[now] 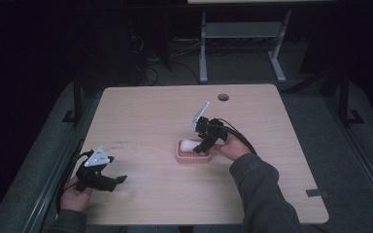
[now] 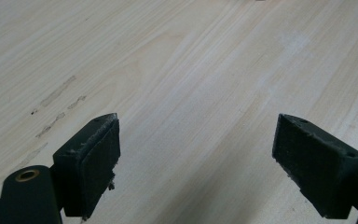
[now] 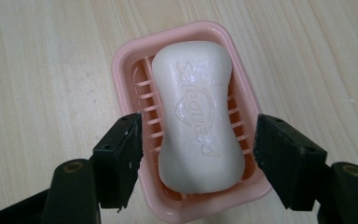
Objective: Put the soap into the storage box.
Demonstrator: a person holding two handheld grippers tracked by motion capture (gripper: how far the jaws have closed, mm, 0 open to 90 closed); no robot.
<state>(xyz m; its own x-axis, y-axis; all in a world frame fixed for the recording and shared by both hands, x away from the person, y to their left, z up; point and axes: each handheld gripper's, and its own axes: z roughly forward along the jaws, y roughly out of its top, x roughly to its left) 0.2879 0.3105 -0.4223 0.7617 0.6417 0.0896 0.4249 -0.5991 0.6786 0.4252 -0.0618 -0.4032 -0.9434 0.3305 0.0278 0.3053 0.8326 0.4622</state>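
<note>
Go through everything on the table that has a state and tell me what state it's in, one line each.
Soap bar: lying in the dish, logo side up, not gripped.
Soap dish: flat on the table, holding the soap.
Right gripper: open, jaws either side of soap and dish.
Left gripper: open, nothing between its jaws, over bare table.

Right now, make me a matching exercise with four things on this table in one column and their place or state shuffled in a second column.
1. soap bar
2. soap dish
3. left gripper
4. right gripper

A. pink, resting on the table
B. open above bare wood
C. white, lying in the dish
D. open, jaws on either side of the soap

Pairs: 1-C, 2-A, 3-B, 4-D
</note>
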